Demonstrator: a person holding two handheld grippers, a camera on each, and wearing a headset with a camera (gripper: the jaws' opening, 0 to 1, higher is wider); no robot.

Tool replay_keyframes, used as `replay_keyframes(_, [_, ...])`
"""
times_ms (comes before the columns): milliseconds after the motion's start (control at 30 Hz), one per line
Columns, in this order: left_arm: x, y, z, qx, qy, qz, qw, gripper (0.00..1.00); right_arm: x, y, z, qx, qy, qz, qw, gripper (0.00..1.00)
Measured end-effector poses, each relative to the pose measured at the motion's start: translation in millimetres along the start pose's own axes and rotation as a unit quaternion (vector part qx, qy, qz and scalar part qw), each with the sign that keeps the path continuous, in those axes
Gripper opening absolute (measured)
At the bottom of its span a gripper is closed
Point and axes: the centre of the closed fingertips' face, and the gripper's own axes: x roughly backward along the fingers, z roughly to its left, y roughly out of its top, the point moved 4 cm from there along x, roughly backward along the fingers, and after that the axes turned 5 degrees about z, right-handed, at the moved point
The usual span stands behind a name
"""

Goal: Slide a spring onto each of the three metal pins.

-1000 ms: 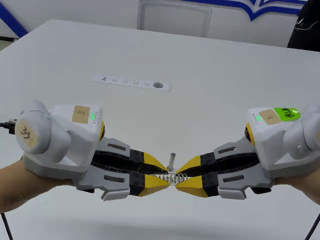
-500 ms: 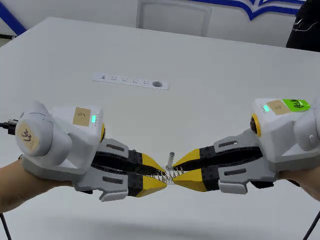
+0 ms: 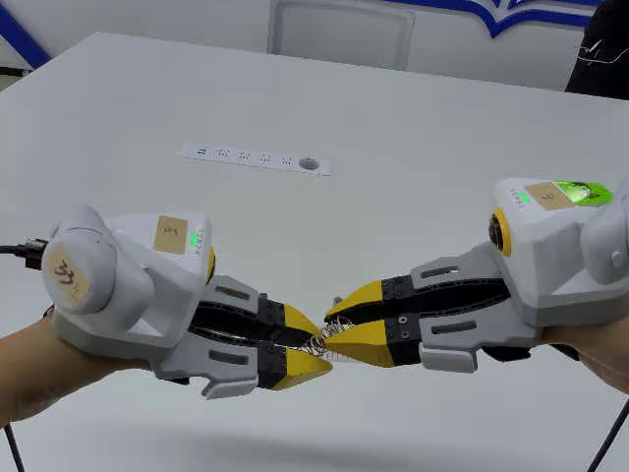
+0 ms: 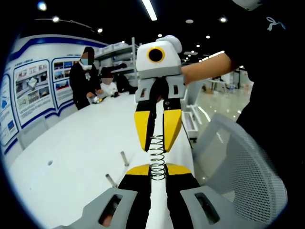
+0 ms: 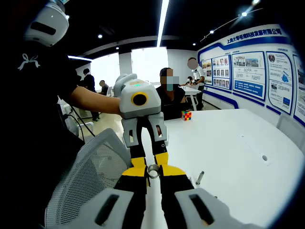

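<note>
A small steel spring (image 3: 337, 329) (image 4: 157, 157) hangs in the air between my two grippers, slanting up to the right in the head view. My left gripper (image 3: 322, 351) (image 4: 157, 171) is shut on its lower end. My right gripper (image 3: 332, 323) (image 5: 153, 172) is shut on the other end, where the spring (image 5: 153, 170) shows end-on as a ring. Two metal pins (image 4: 124, 158) (image 4: 110, 180) stand upright on the white table below. One pin (image 5: 200, 177) shows in the right gripper view. In the head view the grippers hide the pins.
A white power strip (image 3: 257, 158) lies on the table (image 3: 413, 177) beyond the grippers. A grey mesh chair (image 4: 238, 162) stands at the near edge, another chair (image 3: 339, 34) at the far side. A colour cube (image 5: 186, 115) and seated people are at a far table.
The right gripper's tips rose and moved left, so the spring now slants instead of lying level. The pin that stood behind the tips is now covered by the right gripper.
</note>
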Motion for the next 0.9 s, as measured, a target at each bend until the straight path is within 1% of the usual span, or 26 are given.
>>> replay_keyframes(133, [-0.5, 1.5, -0.3, 0.002, 0.002, -0.009, 1.0, 0.1, -1.6, 5.7, 1.1, -0.001, 0.0, -0.01, 0.9999, 0.11])
replay_keyframes(200, [-0.5, 0.1, -0.5, 0.003, 0.002, -0.007, 1.0, 0.1, -4.1, 6.2, 2.0, 0.011, -0.003, -0.004, 0.9999, 0.11])
replay_keyframes(367, [0.5, -4.9, 2.0, 0.013, 0.016, 0.002, 0.9998, 0.1, -8.0, 3.5, -1.9, 0.006, -0.01, 0.005, 0.9999, 0.1])
replay_keyframes(433, [0.7, -5.9, 2.4, 0.021, 0.015, 0.001, 0.9997, 0.1, -8.9, 4.1, -2.2, 0.002, -0.01, 0.005, 0.9999, 0.1])
replay_keyframes(567, [2.3, -6.0, 5.4, 0.025, 0.023, -0.004, 0.9994, 0.11, -10.2, 5.8, -3.9, 0.004, -0.013, 0.009, 0.9999, 0.1])
replay_keyframes(633, [4.0, -4.5, 8.3, 0.025, 0.033, -0.008, 0.9991, 0.12, -8.7, 8.8, -7.7, 0.002, -0.02, 0.005, 0.9998, 0.1])
replay_keyframes(700, [5.6, -6.7, 12.1, 0.019, 0.044, 0.002, 0.9988, 0.12, -5.5, 14.4, -11.4, -0.003, -0.026, -0.009, 0.9996, 0.11])
replay_keyframes(733, [5.9, -7.6, 12.4, 0.019, 0.045, 0.005, 0.9988, 0.13, -4.0, 15.7, -12.7, -0.004, -0.028, -0.011, 0.9996, 0.11])
replay_keyframes(833, [9.4, -7.4, 16.1, 0.032, 0.051, -0.004, 0.9981, 0.16, -0.1, 14.1, -18.8, 0.002, -0.037, -0.001, 0.9993, 0.11])
replay_keyframes(900, [12.1, -7.7, 19.5, 0.035, 0.059, -0.006, 0.9976, 0.19, 3.9, 11.2, -23.7, 0.0, -0.042, 0.002, 0.9991, 0.11])
